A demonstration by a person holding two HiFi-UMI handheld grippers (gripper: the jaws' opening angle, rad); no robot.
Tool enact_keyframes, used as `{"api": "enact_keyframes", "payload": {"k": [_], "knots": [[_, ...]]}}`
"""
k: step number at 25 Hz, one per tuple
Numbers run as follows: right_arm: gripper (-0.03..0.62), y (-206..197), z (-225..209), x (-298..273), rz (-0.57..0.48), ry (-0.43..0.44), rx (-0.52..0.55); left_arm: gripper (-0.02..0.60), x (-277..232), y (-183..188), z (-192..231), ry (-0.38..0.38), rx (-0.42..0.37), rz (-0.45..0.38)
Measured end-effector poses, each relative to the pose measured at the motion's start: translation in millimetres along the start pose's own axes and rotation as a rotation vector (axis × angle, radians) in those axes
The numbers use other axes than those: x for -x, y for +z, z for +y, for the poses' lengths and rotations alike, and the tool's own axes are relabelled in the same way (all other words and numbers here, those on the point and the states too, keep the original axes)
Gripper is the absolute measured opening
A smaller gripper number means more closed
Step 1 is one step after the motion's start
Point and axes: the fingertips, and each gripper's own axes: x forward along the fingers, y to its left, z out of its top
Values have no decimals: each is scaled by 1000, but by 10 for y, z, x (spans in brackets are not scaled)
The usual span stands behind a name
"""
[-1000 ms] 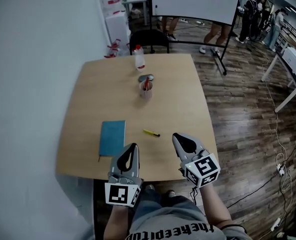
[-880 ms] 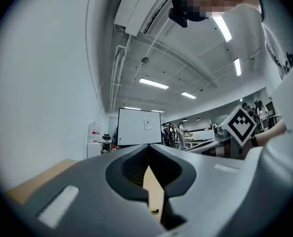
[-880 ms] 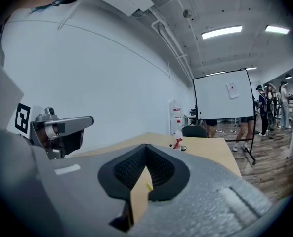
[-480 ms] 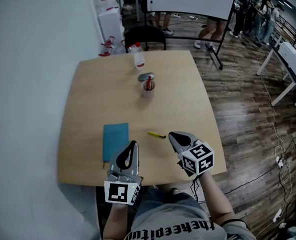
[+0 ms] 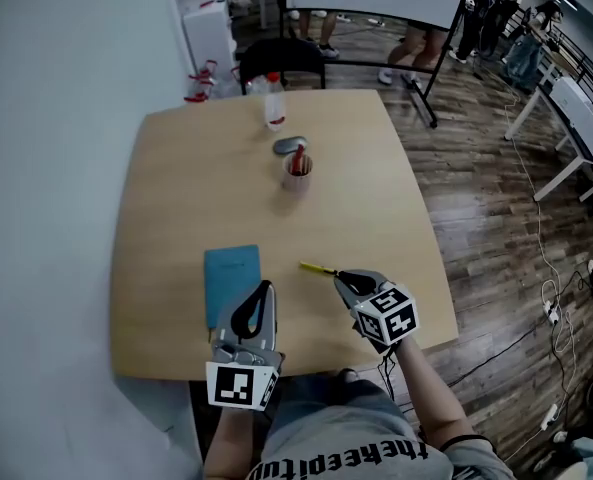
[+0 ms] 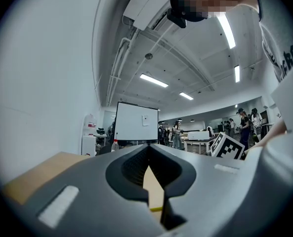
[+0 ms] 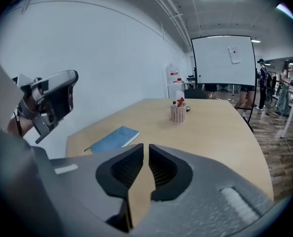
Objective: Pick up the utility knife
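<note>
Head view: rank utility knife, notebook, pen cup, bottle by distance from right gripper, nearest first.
From the right gripper, jaws opening and empty:
1. utility knife, just ahead
2. blue notebook, to its left
3. pen cup, mid-table
4. bottle, far edge

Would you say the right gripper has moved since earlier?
Yes: the right gripper moved left toward the utility knife; its empty jaws are opening.
</note>
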Motion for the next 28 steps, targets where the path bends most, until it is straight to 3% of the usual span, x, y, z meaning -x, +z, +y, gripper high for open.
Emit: {"api": "enact_keyframes", "payload": {"k": [19, 28], "knots": [[151, -516, -185, -686, 230, 26, 66, 20, -60, -274, 440, 18, 51, 44], [173, -679, -344, -900, 328, 38, 140, 20, -88, -323, 447, 24, 55, 63]]}}
